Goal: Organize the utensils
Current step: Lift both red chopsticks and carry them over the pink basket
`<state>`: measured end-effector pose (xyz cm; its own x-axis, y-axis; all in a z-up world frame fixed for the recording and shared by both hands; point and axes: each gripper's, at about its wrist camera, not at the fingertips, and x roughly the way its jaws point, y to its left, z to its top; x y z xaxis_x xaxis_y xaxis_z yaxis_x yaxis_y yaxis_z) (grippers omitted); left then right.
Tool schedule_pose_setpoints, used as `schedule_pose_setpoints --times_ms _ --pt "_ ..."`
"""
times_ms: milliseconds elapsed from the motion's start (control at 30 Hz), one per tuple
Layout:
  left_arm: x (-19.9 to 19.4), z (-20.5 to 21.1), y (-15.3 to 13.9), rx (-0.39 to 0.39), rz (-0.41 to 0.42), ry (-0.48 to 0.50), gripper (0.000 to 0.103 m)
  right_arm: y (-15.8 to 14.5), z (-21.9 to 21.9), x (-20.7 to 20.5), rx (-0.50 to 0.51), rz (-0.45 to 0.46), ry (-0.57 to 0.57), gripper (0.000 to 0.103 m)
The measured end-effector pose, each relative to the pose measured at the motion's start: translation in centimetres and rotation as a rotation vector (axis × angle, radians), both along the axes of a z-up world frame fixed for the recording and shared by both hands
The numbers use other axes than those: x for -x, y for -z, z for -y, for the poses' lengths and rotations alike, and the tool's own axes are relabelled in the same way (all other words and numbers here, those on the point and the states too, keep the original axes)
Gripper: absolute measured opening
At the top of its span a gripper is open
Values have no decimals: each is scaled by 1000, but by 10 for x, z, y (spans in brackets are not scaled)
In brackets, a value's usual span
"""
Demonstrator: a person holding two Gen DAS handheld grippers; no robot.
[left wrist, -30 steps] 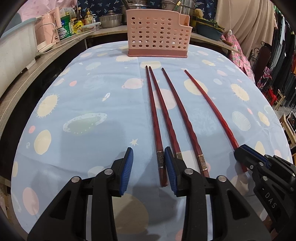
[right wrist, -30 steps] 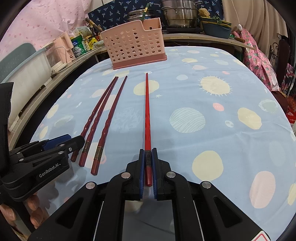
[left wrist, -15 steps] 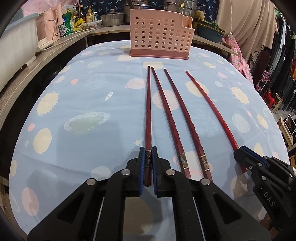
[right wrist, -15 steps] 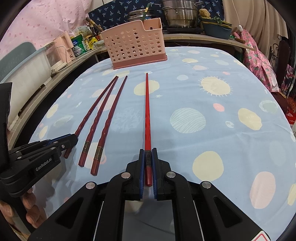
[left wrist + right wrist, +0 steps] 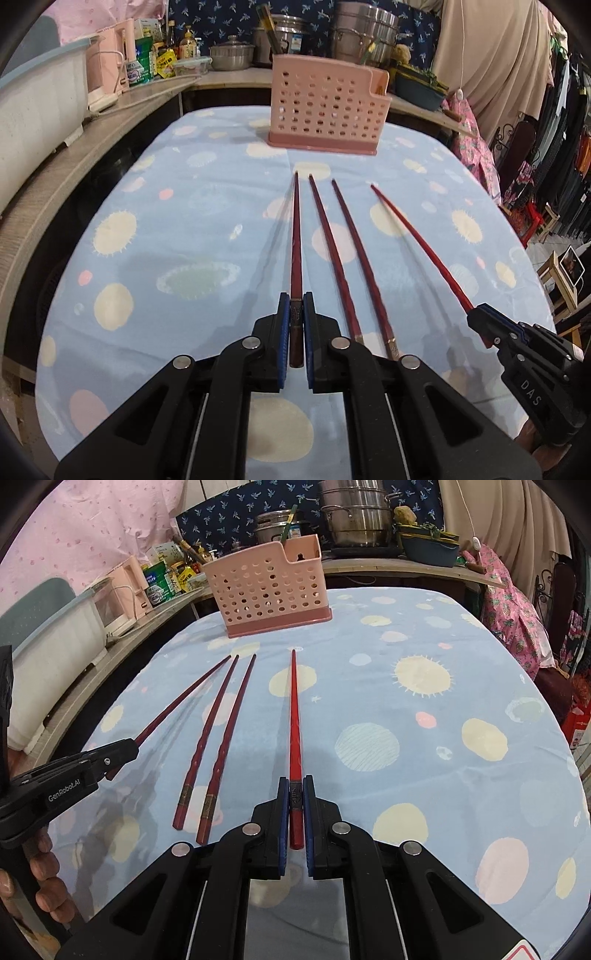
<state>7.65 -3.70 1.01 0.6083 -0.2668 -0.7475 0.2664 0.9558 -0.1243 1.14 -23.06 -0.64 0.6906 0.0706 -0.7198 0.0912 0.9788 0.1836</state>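
My left gripper (image 5: 295, 299) is shut on the thick end of a dark red chopstick (image 5: 295, 236), which hangs a little above the cloth, tip toward the pink perforated utensil holder (image 5: 325, 107). Two more dark red chopsticks (image 5: 332, 251) (image 5: 364, 258) lie side by side just right of it. My right gripper (image 5: 294, 781) is shut on a brighter red chopstick (image 5: 293, 720) that also points at the holder (image 5: 269, 590). The right wrist view shows the left gripper (image 5: 125, 749) at the left with its chopstick (image 5: 184, 698).
A blue tablecloth (image 5: 184, 221) with pastel planets covers the table. Behind the holder a counter carries steel pots (image 5: 365, 33), bottles and boxes. A white tub (image 5: 37, 103) stands on the left counter. Clothes hang at the right. A person's fingers (image 5: 40, 871) hold the left gripper's handle.
The left gripper's jaws went from open to shut on the leftmost chopstick, then rose with it, lifting it off the cloth. The right gripper kept its grip and place.
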Motion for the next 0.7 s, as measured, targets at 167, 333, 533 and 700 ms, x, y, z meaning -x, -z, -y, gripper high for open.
schedule_pose_setpoints --times_ms 167,333,533,700 --pt "-12 -7 -35 21 57 -18 7 -36 13 -7 -17 66 20 7" --pt "-33 -15 -71 26 124 -53 7 -75 29 -22 -42 146 42 7" --pt "-53 -18 -97 18 167 -95 7 -108 43 -39 -49 207 64 7" --pt "-66 -16 -110 9 186 -110 7 -121 44 -49 -30 217 74 7"
